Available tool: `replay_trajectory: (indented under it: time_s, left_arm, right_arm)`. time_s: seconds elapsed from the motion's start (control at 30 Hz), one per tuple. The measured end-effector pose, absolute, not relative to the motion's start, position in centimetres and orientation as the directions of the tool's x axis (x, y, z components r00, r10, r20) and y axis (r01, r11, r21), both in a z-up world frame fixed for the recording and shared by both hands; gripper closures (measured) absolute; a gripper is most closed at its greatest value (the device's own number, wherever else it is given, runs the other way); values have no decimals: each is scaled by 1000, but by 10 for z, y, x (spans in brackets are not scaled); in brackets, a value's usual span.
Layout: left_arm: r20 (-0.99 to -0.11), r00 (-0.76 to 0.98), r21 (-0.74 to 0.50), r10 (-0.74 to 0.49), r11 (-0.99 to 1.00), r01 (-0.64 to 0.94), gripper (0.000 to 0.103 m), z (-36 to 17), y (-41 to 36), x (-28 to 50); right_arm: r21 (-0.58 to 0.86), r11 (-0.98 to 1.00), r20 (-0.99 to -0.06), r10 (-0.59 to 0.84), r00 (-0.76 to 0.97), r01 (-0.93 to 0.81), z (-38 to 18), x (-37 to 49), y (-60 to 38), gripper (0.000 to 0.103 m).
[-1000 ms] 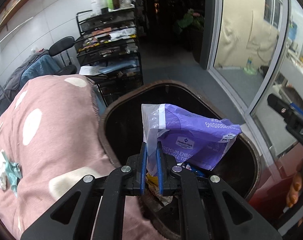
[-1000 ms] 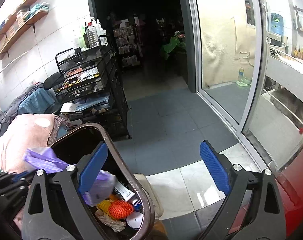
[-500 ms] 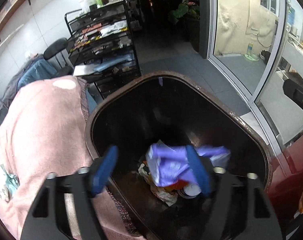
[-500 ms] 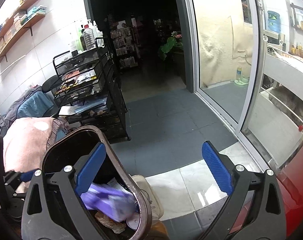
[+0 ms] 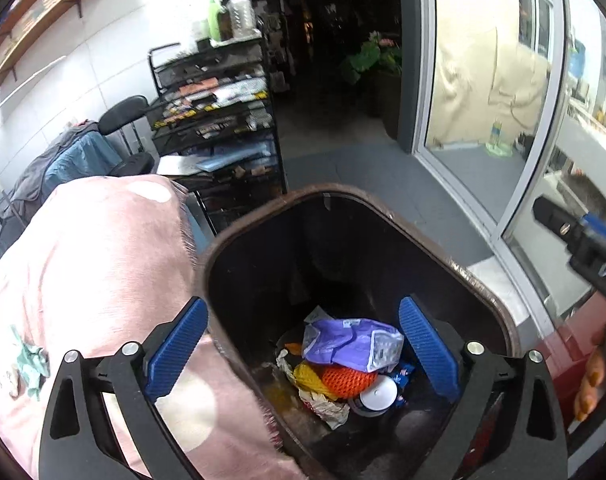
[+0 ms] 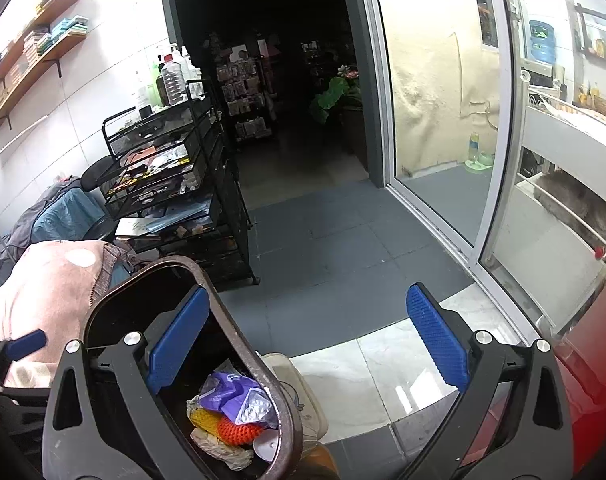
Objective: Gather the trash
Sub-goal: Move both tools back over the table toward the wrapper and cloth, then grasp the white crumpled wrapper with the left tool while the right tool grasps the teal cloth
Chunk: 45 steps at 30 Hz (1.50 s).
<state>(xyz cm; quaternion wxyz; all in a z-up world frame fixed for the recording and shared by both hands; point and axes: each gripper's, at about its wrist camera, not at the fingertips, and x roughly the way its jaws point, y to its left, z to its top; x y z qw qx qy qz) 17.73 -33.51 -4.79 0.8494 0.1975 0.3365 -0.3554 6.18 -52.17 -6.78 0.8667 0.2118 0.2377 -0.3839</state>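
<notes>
A dark brown trash bin [image 5: 463,276] stands on the floor; it also shows in the right wrist view [image 6: 239,344]. A purple tissue wrapper [image 5: 351,344] lies at the bottom on top of orange and yellow mesh netting [image 5: 343,378], a white lid and crumpled paper. The wrapper also shows in the right wrist view [image 6: 235,396]. My left gripper [image 5: 303,352] is open and empty above the bin's mouth. My right gripper [image 6: 307,356] is open and empty, above the bin's right rim and the floor.
A pink dotted blanket [image 5: 95,280] lies left of the bin. A black wire shelf cart [image 6: 171,184] with bottles stands behind. A sliding glass door [image 6: 443,120] is at right, a red surface [image 6: 591,360] at lower right. Grey tile floor [image 6: 335,256] lies ahead.
My left gripper opened and let go of the purple wrapper, which dropped to the bottom of the bin. The right gripper stayed open and shifted slightly.
</notes>
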Motion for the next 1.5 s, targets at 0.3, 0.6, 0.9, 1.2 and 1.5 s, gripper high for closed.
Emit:
replay_trajectory:
  time_s: [0.3, 0.6, 0.9, 1.2, 1.5]
  left_arm:
    - [-661, 554, 60, -506, 701, 711, 5, -23, -291, 171]
    - [-629, 594, 17, -502, 755, 656, 5, -14, -222, 175]
    - [-629, 659, -27, -411, 860, 510, 6, -12, -135, 211]
    - [-691, 675, -32, -260, 943, 330, 15, -28, -52, 260]
    - [-754, 634, 38, -174, 951, 307, 35, -47, -26, 307]
  right_arm:
    - [178, 688, -573, -509, 642, 704, -69, 72, -504, 6]
    - [224, 777, -536, -406, 740, 588, -65, 85, -472, 6]
    - [215, 882, -546, -247, 800, 419, -58, 122, -416, 6]
    - [186, 956, -568, -85, 818, 229, -53, 169, -348, 6]
    - [168, 983, -607, 44, 793, 74, -51, 204, -290, 6]
